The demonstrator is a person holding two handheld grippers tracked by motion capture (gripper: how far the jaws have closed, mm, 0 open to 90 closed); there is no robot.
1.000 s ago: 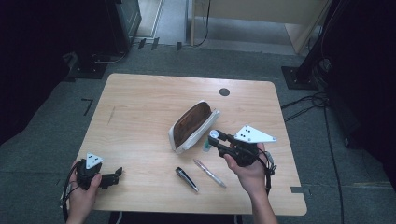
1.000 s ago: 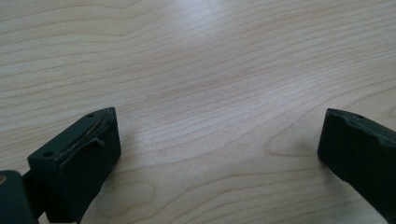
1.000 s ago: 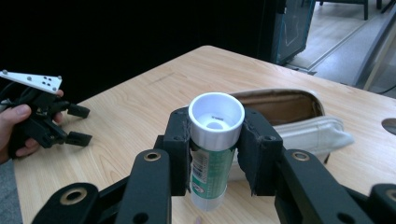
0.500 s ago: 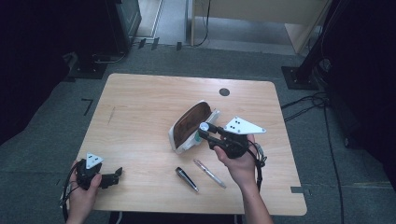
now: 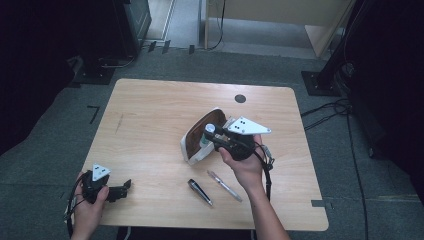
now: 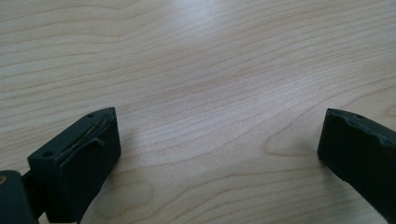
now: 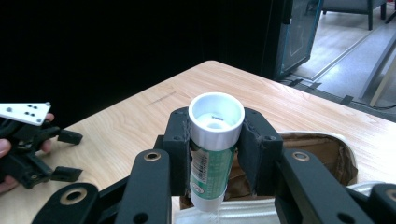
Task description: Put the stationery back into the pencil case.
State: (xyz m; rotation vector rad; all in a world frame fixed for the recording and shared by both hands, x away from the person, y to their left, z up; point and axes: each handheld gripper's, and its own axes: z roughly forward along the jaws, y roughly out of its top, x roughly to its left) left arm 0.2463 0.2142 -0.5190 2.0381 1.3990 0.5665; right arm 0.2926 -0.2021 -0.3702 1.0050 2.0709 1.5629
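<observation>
here, a pale wooden table [image 5: 150, 125] with rounded corners and fine wavy grain; a small dark round disc [image 5: 240, 98] is set in its far edge. the floor around it is grey carpet.

right gripper [image 5: 210, 136], held in the right hand [image 5: 245, 165], sits above the middle of the table. its black jaws pinch a small tube [image 7: 212, 154]: white cylinder body, green printed label, wide white round cap [image 7: 216, 119] with a hollow top, cap pointing away from the hand. the jaw blocks are matte black plastic with small screw holes, pressed against the tube's two sides. in the high view the tube [image 5: 207, 136] is over the open mouth of a pouch [image 5: 200, 137].

pouch: oval, lying on its side mid-table, brown fabric lining inside, pale shiny outer shell and rim. cannot tell if the tube touches the lining.

two pens lie near the front edge, just apart from each other: a dark stubby one [image 5: 199, 192] and a slim clear-silver one [image 5: 224, 185], both angled the same way.

left gripper [image 5: 122, 187], held in the left hand [image 5: 87, 207] at the near left corner, rests low at the table. a grey three-cornered plate [image 5: 100, 172] with dots tops it. its jaws are spread wide with bare wood between them; the pads [image 6: 79, 172] are blocky, with a rough dark face.
</observation>
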